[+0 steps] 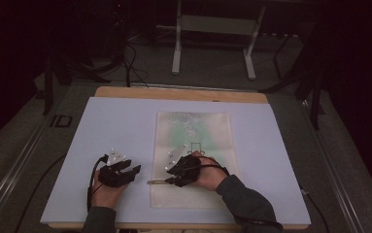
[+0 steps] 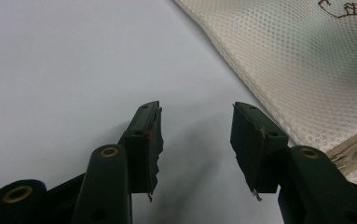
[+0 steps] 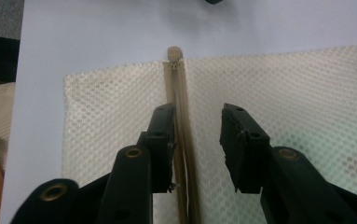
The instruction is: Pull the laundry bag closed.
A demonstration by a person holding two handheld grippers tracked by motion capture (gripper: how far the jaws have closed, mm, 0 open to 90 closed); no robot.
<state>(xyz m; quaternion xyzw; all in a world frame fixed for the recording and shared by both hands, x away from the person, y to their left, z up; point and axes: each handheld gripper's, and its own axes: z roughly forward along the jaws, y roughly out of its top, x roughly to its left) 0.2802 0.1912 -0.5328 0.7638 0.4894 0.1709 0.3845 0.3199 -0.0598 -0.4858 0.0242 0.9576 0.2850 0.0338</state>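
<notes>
High view: a flat cream mesh zip bag lies on the pale blue table mat, its long axis running away from the person. The right gripper rests on the bag's near part, pointing toward the person's left along the zip band; it is the nearer tool. The left gripper lies just beside the bag's left edge, apart from it.

Left gripper view: the jaws stand wide apart over bare mat with nothing between them; the bag lies ahead and to their right.

Right gripper view: the tan zip band runs straight ahead between the half-open jaws, close against the left jaw, ending at the small zip slider well beyond the tips. The pads do not yet press on it.
</notes>
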